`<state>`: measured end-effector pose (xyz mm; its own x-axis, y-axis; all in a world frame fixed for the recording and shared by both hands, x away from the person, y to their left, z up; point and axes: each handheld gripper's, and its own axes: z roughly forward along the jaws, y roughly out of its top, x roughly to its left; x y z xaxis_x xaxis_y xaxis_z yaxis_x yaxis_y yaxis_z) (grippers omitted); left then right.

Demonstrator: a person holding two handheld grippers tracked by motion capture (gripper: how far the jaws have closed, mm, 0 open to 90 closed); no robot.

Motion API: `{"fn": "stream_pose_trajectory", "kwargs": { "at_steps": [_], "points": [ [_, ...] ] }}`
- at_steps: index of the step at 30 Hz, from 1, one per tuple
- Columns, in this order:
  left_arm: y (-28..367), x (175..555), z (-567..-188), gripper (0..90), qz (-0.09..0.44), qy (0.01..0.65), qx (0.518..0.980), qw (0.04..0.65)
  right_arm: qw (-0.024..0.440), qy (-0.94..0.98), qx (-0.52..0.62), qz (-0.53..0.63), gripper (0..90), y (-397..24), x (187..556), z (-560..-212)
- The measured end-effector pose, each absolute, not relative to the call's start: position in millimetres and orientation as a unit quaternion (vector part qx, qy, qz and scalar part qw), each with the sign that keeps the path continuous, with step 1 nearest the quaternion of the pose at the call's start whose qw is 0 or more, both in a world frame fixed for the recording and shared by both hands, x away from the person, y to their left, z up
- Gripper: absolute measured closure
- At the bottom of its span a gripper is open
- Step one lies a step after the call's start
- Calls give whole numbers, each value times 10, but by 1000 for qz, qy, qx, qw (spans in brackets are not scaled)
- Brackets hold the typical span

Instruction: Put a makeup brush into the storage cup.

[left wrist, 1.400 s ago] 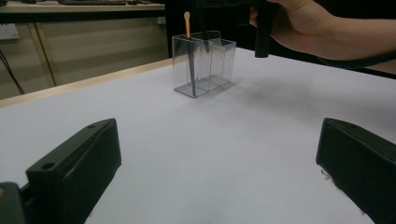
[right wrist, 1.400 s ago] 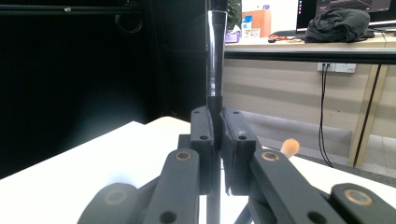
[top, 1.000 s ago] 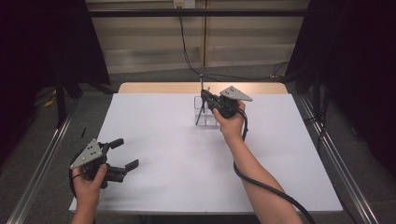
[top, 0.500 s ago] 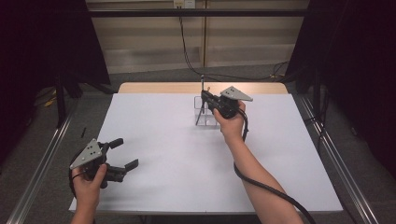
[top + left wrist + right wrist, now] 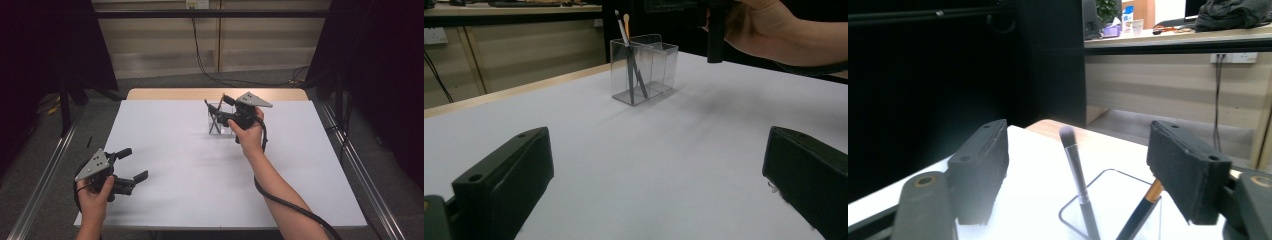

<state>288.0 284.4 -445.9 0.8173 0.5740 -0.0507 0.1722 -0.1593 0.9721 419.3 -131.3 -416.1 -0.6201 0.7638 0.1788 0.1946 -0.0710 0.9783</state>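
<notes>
Since the earlier frame, little is changed in the layout: both hands are kept in place, and only the jaws of the right gripper (image 5: 220, 111) have just been opening, with the grey-tipped brush (image 5: 1074, 159) standing free between them, touched by neither pad. White table (image 5: 175, 165) is seen spanning the scene, bare apart from one container. Clear holder (image 5: 644, 67) is placed far of centre, a little to the right, upright, with its partitioned compartments visible from the left gripper view. Right gripper is held at the holder's rim, its fingers apart. Left gripper (image 5: 131, 165) is held at the near left corner, well apart from the holder, its fingers spread wide on nothing. Two brushes are stood in the holder, leaning: the grey-tipped brush and an orange-handled brush (image 5: 1143, 207) just beside it. Judged from this, the placing of the grey-tipped brush appears done; withdrawal of the right gripper is what is left.
</notes>
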Motion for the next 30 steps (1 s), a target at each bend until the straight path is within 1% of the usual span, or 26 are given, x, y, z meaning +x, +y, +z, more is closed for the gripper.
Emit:
{"fn": "stream_pose_trajectory", "kwargs": {
  "at_steps": [5,16,23,26,30],
  "points": [
    [2848,2884,-4461,0,170,252,742,597,225,643,369,632,173,-1348,4145,-4149],
    [2839,2898,-4472,0,168,252,743,597,226,654,357,628,126,-1427,4056,-4149],
    [2866,2889,-4472,0,170,253,743,596,237,659,351,621,75,-1433,4024,-4143],
    [2867,2881,-4480,0,170,253,745,594,242,660,351,618,26,-1438,4007,-4144],
    [2871,2875,-4480,0,170,254,744,594,255,656,357,614,5,-1466,3983,-4136]
  ]
}}
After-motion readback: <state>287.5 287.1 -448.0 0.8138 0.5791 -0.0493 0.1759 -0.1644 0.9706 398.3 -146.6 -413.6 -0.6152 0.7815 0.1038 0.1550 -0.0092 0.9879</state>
